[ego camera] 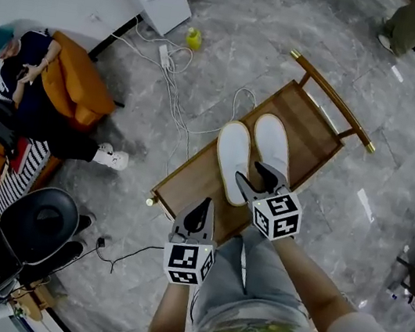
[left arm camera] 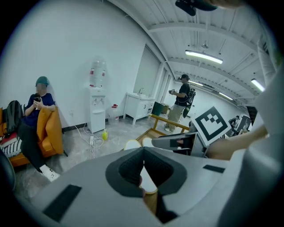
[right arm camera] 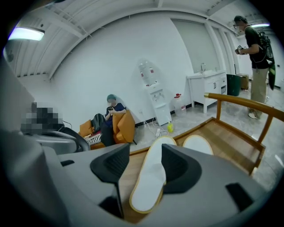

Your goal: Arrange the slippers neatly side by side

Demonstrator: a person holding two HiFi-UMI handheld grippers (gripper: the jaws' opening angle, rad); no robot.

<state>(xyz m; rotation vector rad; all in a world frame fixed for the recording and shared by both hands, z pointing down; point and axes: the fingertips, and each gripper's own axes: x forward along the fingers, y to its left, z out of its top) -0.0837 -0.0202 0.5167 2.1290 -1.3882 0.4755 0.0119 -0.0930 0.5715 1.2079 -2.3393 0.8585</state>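
Note:
Two white slippers lie soles up, side by side, on a low wooden bench (ego camera: pixel 316 147). The left slipper (ego camera: pixel 232 160) lies slightly nearer me than the right slipper (ego camera: pixel 273 142). My right gripper (ego camera: pixel 257 180) hovers over the near end of the left slipper, jaws open. In the right gripper view, that slipper (right arm camera: pixel 148 186) shows in the gap of the right gripper (right arm camera: pixel 145 153) without touching either pad, and the other slipper (right arm camera: pixel 198 144) lies beyond. My left gripper (ego camera: pixel 200 208) is at the bench's near corner, shut and holding nothing; in its own view the left gripper (left arm camera: pixel 143 155) has its pads meeting at the tips.
The bench has a raised rail (ego camera: pixel 333 96) along its far end. Cables and a power strip (ego camera: pixel 166 54) lie on the floor to the left, near a yellow bottle (ego camera: pixel 193 38). A person sits in an orange armchair (ego camera: pixel 78 87). A black chair (ego camera: pixel 43 221) stands near left.

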